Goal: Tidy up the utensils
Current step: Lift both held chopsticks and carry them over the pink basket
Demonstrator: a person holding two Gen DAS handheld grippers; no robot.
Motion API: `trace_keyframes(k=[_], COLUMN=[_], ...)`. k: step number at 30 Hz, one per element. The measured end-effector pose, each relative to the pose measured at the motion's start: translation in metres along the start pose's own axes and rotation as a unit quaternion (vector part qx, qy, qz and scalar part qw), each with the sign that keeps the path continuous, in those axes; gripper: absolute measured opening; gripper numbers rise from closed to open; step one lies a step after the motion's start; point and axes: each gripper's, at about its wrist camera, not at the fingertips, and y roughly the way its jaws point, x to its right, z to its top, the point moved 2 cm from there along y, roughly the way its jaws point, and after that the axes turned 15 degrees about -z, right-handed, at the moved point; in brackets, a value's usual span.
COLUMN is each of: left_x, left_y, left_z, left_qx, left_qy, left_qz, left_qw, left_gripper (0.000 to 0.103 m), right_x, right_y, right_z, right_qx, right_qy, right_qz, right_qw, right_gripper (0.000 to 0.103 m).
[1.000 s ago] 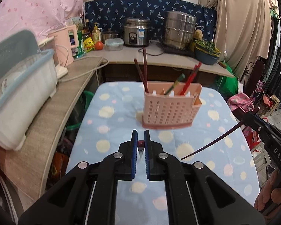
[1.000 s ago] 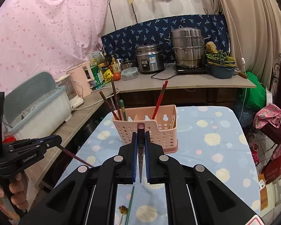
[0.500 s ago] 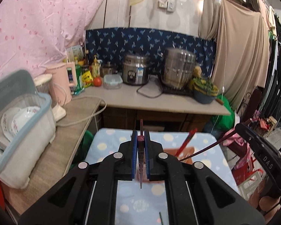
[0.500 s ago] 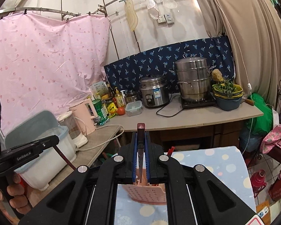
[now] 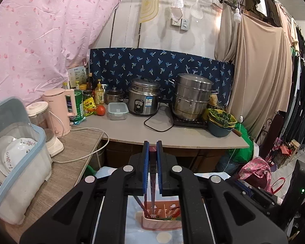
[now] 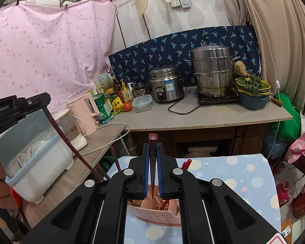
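The left hand-held gripper (image 5: 151, 148) clamps a dark red chopstick (image 5: 152, 185) pointing down at the pink perforated plastic utensil basket (image 5: 162, 221), bottom centre. The right hand-held gripper (image 6: 152, 152) likewise pinches a dark maroon chopstick (image 6: 152, 162) above that basket (image 6: 152, 211).

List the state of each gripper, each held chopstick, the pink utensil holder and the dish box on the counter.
left gripper: shut on a chopstick.
left chopstick: upright, tip down over the holder.
right gripper: shut on a chopstick.
right chopstick: upright, tip down over the holder.
utensil holder: upright on the table, chopsticks already inside.
dish box: lid raised, plates inside.
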Motion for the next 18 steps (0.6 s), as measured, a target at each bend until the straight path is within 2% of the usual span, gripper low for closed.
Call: trace_keyframes(k=[4,9,18], left_x=[-0.004,-0.012,-0.022], left_y=[0.030,0.057,0.074], left_z=[-0.021,-0.045,-0.064], left_qx=[-0.034,-0.067,-0.089], left_qy=[-0.001,-0.006,-0.019], left_qz=[0.005,0.027,0.053], left_qw=[0.9994,0.9974,0.9944], left_gripper=[0.007,0.007,0.007], right_x=[-0.006,-0.009,-0.012], right_y=[0.018,0.036,0.055], right_z=[-0.011,-0.023,-0.033], right_qx=[-0.020,-0.039,-0.059], right_qy=[-0.011,-0.019,-0.019], right_qz=[-0.004,-0.009,-0.011], right_qw=[1.000,0.999,0.998], right_gripper=[0.007,0.007,0.008])
